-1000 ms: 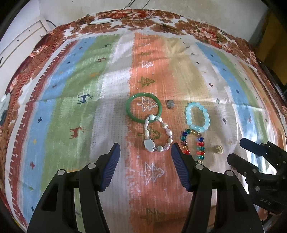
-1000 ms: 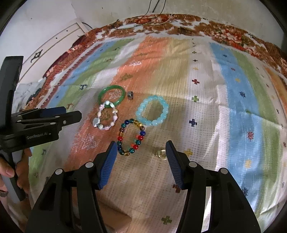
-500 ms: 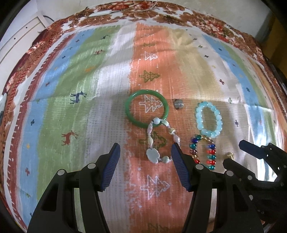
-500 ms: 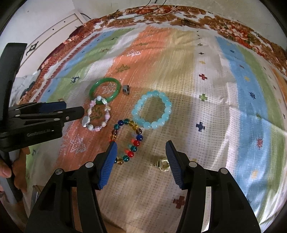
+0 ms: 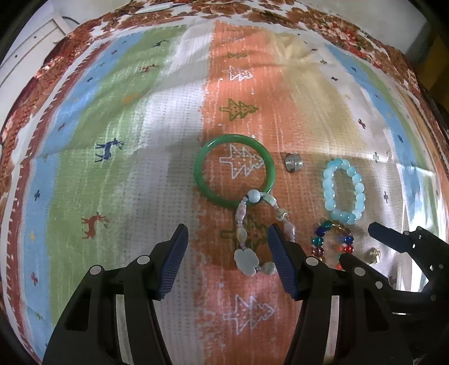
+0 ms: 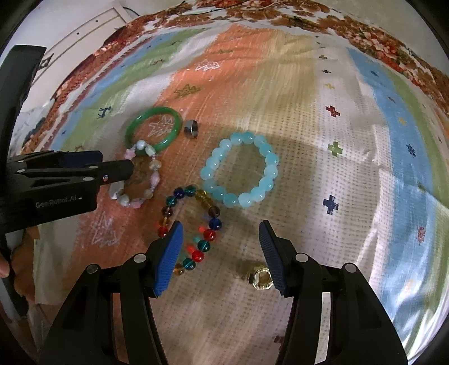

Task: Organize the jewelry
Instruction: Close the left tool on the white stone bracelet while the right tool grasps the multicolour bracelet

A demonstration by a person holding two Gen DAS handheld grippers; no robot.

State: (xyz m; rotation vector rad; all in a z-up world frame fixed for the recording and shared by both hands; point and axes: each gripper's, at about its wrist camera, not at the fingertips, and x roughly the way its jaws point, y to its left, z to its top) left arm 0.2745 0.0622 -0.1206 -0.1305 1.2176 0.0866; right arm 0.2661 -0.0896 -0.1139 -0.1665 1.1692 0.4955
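Observation:
A green bangle (image 5: 234, 171) (image 6: 153, 129) lies on the striped cloth. A pale stone bracelet (image 5: 262, 233) (image 6: 140, 177) overlaps its near edge. A silver ring (image 5: 293, 162) (image 6: 191, 129), a light blue bead bracelet (image 5: 343, 195) (image 6: 240, 170), a multicoloured bead bracelet (image 5: 332, 243) (image 6: 193, 227) and a gold ring (image 5: 373, 255) (image 6: 261, 278) lie to the right. My left gripper (image 5: 227, 244) is open, low over the stone bracelet. My right gripper (image 6: 220, 243) is open over the multicoloured bracelet and gold ring.
The striped patterned cloth (image 5: 112, 168) covers the whole surface, with a floral border (image 6: 280, 8) at the far edge. A white panelled door or cabinet (image 6: 84, 31) stands beyond the left side. The left gripper body (image 6: 56, 185) shows at the left of the right wrist view.
Both grippers have moved forward and lower toward the jewelry, which now looks larger. The jaws stay open. No jewelry has moved.

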